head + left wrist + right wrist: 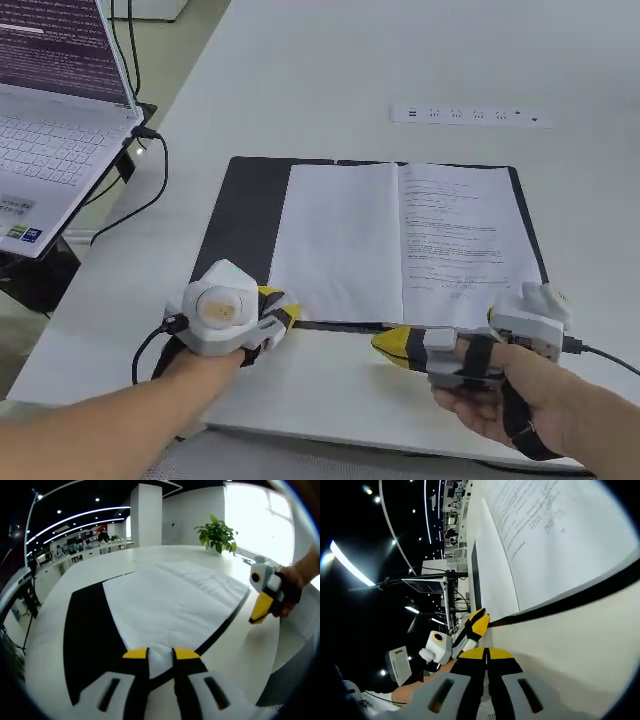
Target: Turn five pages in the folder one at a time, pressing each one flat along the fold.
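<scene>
Folder (250,215) with a black cover, lying open and flat on a white table (330,80) in front of me. A blank white page (335,240) lies on its left half and a printed page (460,235) on its right, meeting at the fold (398,240) down the middle.

My left gripper (280,308) sits at the near left corner of the blank page. Its yellow-tipped fingers (136,653) are a narrow gap apart, with the page's near edge showing in that gap. I see no grip on the paper.

My right gripper (395,342) lies low over the table just off the folder's near edge, below the fold, pointing left. Its fingers (501,654) are pressed together with nothing between them.

I judge the pages to be thin, light and limp. They would bend rather than lift as a sheet, slide easily on one another, and crease or tear if pinched hard. The best hold looks like the free near corner or outer edge of the printed page, taking a single sheet lightly, well away from the bound fold. The cover looks stiff and should stay put. Closed fingertips would suit the flattening stroke along the fold.

An open laptop (50,120) sits at the far left, and a power strip (470,114) lies beyond the folder.
</scene>
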Demonstrator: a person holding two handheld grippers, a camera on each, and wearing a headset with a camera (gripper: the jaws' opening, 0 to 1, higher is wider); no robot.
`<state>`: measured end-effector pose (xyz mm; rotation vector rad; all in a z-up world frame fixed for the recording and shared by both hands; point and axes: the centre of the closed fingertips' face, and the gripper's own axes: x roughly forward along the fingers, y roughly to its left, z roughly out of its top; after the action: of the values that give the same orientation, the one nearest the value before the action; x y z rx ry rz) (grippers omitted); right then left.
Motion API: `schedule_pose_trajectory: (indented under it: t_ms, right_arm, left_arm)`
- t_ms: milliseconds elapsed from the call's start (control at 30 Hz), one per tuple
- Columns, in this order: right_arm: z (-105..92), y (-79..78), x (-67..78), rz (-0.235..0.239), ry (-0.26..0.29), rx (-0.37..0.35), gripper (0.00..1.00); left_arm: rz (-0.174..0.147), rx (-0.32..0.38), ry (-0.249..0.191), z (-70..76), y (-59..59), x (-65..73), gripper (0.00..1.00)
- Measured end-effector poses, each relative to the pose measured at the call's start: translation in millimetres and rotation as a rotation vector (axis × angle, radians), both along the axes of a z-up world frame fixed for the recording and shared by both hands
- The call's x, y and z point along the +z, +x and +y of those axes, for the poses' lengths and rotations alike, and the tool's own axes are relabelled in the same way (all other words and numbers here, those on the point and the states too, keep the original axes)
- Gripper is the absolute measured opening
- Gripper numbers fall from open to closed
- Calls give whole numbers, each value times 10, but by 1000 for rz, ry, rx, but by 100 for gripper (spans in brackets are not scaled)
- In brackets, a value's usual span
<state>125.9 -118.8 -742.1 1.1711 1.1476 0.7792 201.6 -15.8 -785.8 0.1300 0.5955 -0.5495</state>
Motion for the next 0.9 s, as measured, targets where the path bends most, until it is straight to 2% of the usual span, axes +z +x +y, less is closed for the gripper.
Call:
schedule_pose_trajectory:
  t_ms: [33,100,133,167,200,233,367,433,500,533,600,667,733,800,833,867,900]
  right_arm:
    - [-24,9,73,-25,-4,-20,0]
    - [-66,17,133,-48,-16,-32,0]
    - [-143,68,169,-108,-60,-55,0]
    - [-213,94,248,-163,-89,-73,0]
    - [-257,101,319,-183,-95,-87,0]
    - [-333,105,406,-204,-113,-102,0]
    - [-692,156,659,-397,-268,-135,0]
    - [-838,173,760,-428,-300,-172,4]
    - [-1020,176,832,-488,-382,-194,8]
    - [-1108,152,866,-540,-455,-182,10]
    - [-1250,139,928,-616,-559,-179,16]
    - [-1350,140,977,-662,-624,-191,27]
    - [-1481,154,1036,-719,-701,-226,40]
    - [-1570,172,1074,-775,-762,-251,54]
    - [-1642,175,1072,-809,-822,-260,64]
    - [-1676,174,1061,-827,-848,-258,70]
    - [-1703,137,1005,-826,-879,-236,74]
  left_arm:
    - [17,9,2,-1,3,1,16]
    - [71,30,-9,-4,-16,5,17]
    - [101,45,-18,-6,-33,6,18]
    - [147,70,-37,-5,-59,13,18]
    - [150,73,-56,-17,-62,50,17]
    - [118,68,-75,-18,-48,127,17]
    - [107,86,-164,-32,-129,413,22]
    - [90,80,-180,-18,-171,530,23]
    - [56,81,-210,-9,-215,700,24]
    - [46,89,-222,14,-244,780,26]
    - [30,95,-247,32,-306,914,31]
    - [-3,104,-257,63,-335,1024,36]
    - [-38,107,-261,113,-363,1100,45]
    - [-64,99,-251,107,-438,1170,63]
    - [-72,100,-247,108,-459,1185,70]
    - [-78,104,-237,108,-495,1198,78]
    - [-79,103,-234,106,-516,1197,85]
